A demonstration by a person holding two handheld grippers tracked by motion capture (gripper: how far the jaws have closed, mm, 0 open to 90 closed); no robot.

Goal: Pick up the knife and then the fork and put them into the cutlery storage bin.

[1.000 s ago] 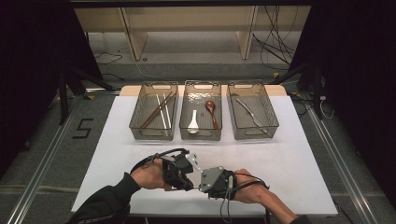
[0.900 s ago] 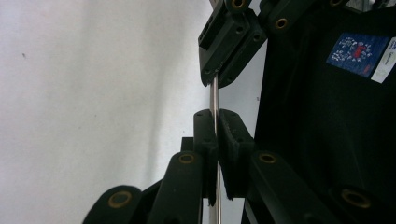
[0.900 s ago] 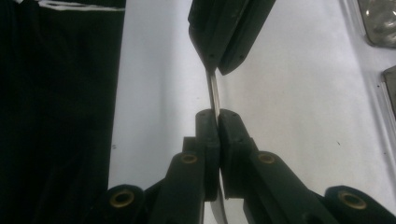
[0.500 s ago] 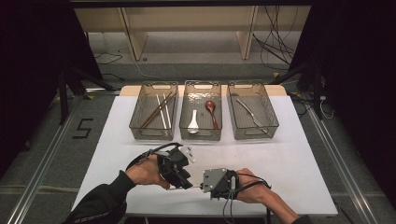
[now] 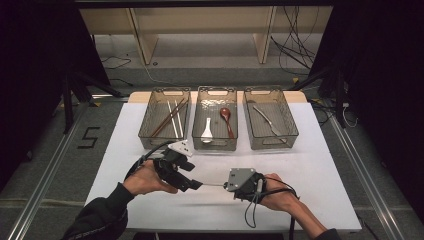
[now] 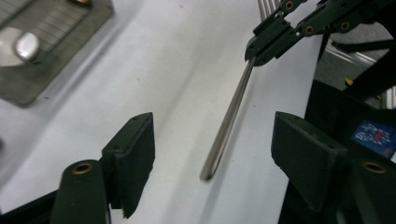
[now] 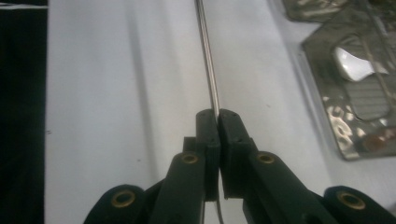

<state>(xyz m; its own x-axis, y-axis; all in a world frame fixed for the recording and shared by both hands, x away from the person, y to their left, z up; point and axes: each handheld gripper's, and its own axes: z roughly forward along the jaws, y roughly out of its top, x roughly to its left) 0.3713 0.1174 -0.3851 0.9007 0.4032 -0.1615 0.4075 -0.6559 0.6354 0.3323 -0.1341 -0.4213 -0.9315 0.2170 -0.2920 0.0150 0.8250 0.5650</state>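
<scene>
- While the right tongs [image 7: 218, 116] pinch one end of a thin metal rod [image 6: 229, 123], the rod runs straight out from them toward the left tongs [image 6: 212, 158], clear of the white tabletop [image 5: 325, 170] as far as the high view lets me judge.
- Spread wide, the left tongs sit with the rod's free end between their two jaws; neither jaw touches it, and it lies a little nearer the left-hand jaw in the left gripper view.
- Seen from above, the rod's long axis lies roughly across the tabletop, left to right, bridging the gap between the two hands near the front edge.
- Closing on that free end looks like the coming move, and the left hand [image 5: 145, 177] is the nearer one for it; the jaws would meet the rod across its axis.
- Behind stand three clear bins: the left bin [image 5: 150, 131] with chopsticks [image 5: 167, 119], the middle bin [image 5: 216, 145] with two spoons, the right bin [image 5: 290, 131] with a knife [image 5: 267, 120].
- Which bin the rod belongs to I cannot tell.
</scene>
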